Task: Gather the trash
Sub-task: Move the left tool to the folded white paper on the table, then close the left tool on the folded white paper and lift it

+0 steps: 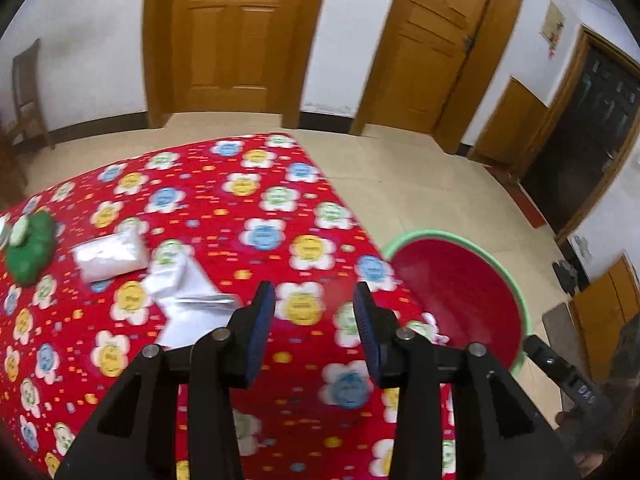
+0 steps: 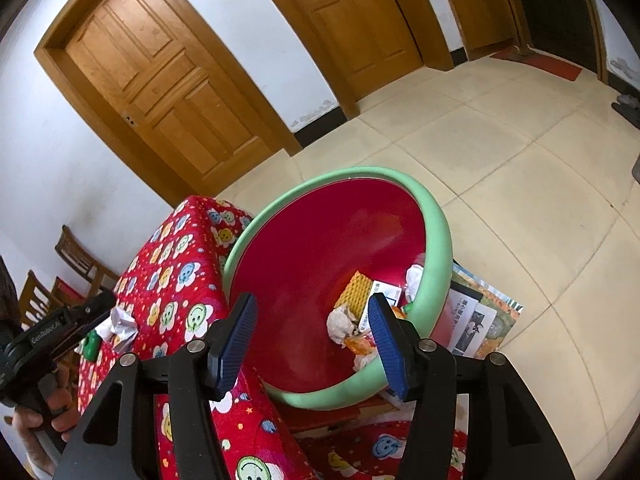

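Note:
My left gripper (image 1: 315,320) is open and empty above the red flowered tablecloth (image 1: 248,200). Clear plastic bags (image 1: 188,288) lie just left of it, with a white packet (image 1: 110,256) and a green object (image 1: 32,252) farther left. My right gripper (image 2: 312,340) is open and empty over the red basin with a green rim (image 2: 436,240). The basin holds crumpled tissues (image 2: 340,322), a yellow wrapper (image 2: 354,290) and a white box (image 2: 380,300). The basin also shows in the left wrist view (image 1: 456,292), right of the table.
The basin sits on printed papers (image 2: 480,316) on the tiled floor (image 2: 520,160). Wooden doors (image 1: 236,32) stand behind the table. Wooden chairs (image 2: 76,256) stand by the left wall. A crumpled silver wrapper (image 2: 122,322) lies at the table edge.

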Demonstrator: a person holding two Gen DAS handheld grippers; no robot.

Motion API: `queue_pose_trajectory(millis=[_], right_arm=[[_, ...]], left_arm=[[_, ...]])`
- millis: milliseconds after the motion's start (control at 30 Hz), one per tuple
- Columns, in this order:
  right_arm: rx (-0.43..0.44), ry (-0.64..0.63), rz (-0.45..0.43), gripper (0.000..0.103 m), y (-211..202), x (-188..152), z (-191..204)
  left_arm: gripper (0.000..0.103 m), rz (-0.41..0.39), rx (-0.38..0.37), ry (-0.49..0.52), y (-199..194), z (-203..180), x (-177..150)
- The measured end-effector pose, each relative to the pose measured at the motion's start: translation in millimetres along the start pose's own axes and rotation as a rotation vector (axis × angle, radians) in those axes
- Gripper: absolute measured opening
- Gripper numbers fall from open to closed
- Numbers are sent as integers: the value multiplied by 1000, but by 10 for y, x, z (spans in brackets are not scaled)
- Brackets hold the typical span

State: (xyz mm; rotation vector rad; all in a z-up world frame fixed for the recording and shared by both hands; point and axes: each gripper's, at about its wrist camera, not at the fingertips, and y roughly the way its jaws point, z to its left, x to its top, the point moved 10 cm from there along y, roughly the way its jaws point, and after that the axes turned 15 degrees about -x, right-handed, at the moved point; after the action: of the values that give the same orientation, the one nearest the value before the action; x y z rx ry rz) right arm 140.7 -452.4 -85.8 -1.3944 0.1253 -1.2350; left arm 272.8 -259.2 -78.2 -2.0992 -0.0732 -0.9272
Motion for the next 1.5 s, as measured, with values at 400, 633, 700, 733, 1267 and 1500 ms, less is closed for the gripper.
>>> queue_pose_trajectory(millis=[400, 633, 700, 733, 1267, 1500], right_arm=[[-10, -3, 11, 60, 43, -27, 20], [-19, 7, 13, 60, 74, -14, -24], [-21, 11, 16, 60, 90, -17, -37], [-21, 12, 18, 60, 97, -17, -46], [-13, 2, 23, 60, 85, -42, -4], [-3, -17, 15, 60, 34, -46, 100]], left_arm=[[40, -34, 171, -73, -64, 742, 31], [40, 38, 168, -130, 114, 889, -166], [40, 33, 175, -133, 137, 885, -189], [40, 29, 175, -133, 144, 882, -191], [21, -19, 99, -196, 132, 959, -196], [5, -53, 35, -241, -2, 965, -213]])
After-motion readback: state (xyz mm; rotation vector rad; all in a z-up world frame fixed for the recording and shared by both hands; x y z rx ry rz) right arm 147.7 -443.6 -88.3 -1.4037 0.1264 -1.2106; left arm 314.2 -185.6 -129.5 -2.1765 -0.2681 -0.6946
